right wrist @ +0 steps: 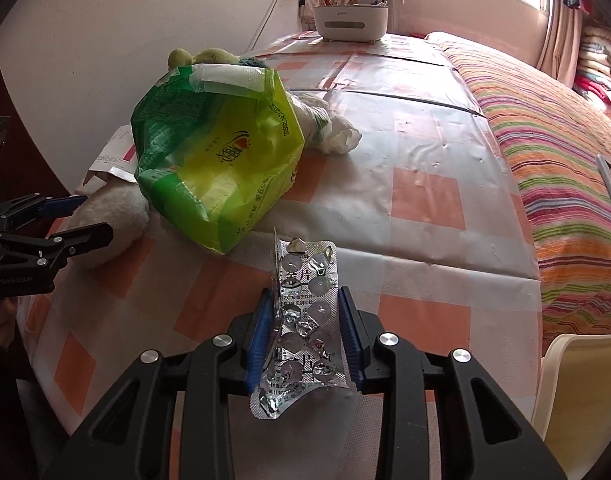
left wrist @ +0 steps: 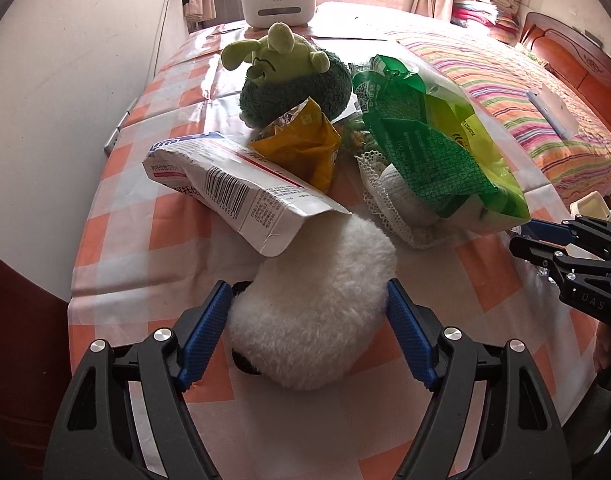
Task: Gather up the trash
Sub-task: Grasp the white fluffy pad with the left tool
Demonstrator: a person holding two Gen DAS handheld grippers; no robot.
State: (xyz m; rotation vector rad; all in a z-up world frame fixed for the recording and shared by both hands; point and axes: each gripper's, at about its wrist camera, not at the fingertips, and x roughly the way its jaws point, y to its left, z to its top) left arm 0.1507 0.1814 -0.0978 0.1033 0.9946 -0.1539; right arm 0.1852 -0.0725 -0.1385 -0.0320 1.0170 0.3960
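Note:
A white plush toy (left wrist: 313, 320) lies on the orange-checked tablecloth (left wrist: 117, 232), and my left gripper (left wrist: 308, 286) is shut on it, both blue pads against its fur. A crumpled white medicine carton (left wrist: 241, 192) rests on the toy's far end. Behind it lie a yellow snack wrapper (left wrist: 305, 148) and a green plastic bag (left wrist: 425, 140). My right gripper (right wrist: 305, 291) is shut on an empty silver blister pack (right wrist: 305, 320), which stands bent between the pads. In the right wrist view the green bag (right wrist: 213, 160) sits just beyond it, and the left gripper (right wrist: 97, 216) shows at the left edge.
A green plush toy (left wrist: 289, 76) sits behind the wrappers, with a lace-edged white cloth (left wrist: 389, 196) under the green bag. A white bin (left wrist: 279, 4) stands at the table's far end. A striped bedspread (right wrist: 565, 160) borders the right side, and a cream plastic object (right wrist: 577, 392) stands at the near right.

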